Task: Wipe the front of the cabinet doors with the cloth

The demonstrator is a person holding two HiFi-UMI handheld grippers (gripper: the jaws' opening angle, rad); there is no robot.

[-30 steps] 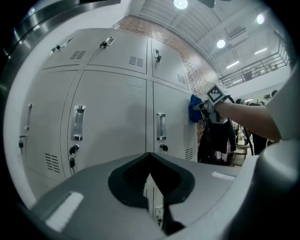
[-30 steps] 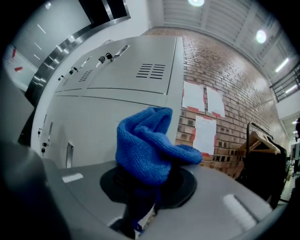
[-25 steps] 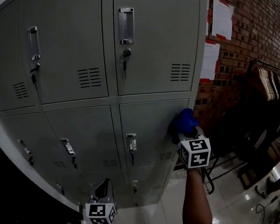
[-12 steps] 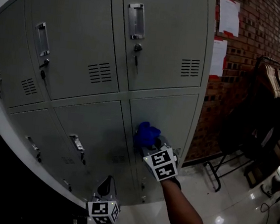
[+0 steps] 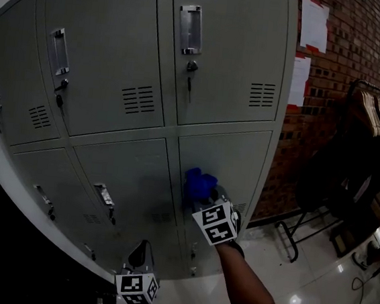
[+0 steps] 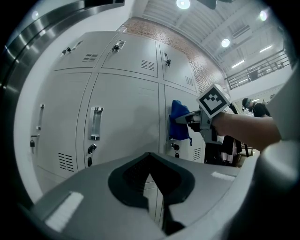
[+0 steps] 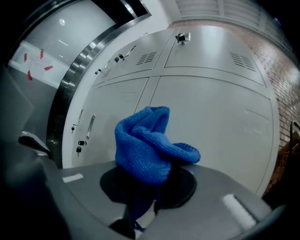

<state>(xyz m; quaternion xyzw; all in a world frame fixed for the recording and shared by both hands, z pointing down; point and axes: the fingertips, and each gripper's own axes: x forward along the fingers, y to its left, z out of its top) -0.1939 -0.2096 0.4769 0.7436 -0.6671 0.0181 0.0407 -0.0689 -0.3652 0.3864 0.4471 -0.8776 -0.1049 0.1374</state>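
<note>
Grey metal cabinet doors (image 5: pixel 120 73) fill the head view in two rows. My right gripper (image 5: pixel 204 194) is shut on a bunched blue cloth (image 5: pixel 199 182) and holds it against the left part of the lower right door (image 5: pixel 233 162), where that door's handle is hidden. In the right gripper view the cloth (image 7: pixel 149 144) bulges out above the gripper (image 7: pixel 149 183), right in front of the door (image 7: pixel 220 117). My left gripper (image 5: pixel 141 255) hangs low in front of the bottom doors, shut and empty. The left gripper view shows that gripper (image 6: pixel 151 163), the cloth (image 6: pixel 179 123) and the right gripper (image 6: pixel 194 117).
To the right of the cabinets is a brick wall (image 5: pixel 348 57) with paper notices (image 5: pixel 311 22). A clothes rack (image 5: pixel 372 116) with hangers and dark garments stands at the far right on a glossy tiled floor (image 5: pixel 307 288). A dark folding stand (image 5: pixel 295 234) is beside the cabinet's right corner.
My right gripper has carried the cloth leftward across the lower right door, from its right edge to its left part. The left gripper has stayed low and still.
</note>
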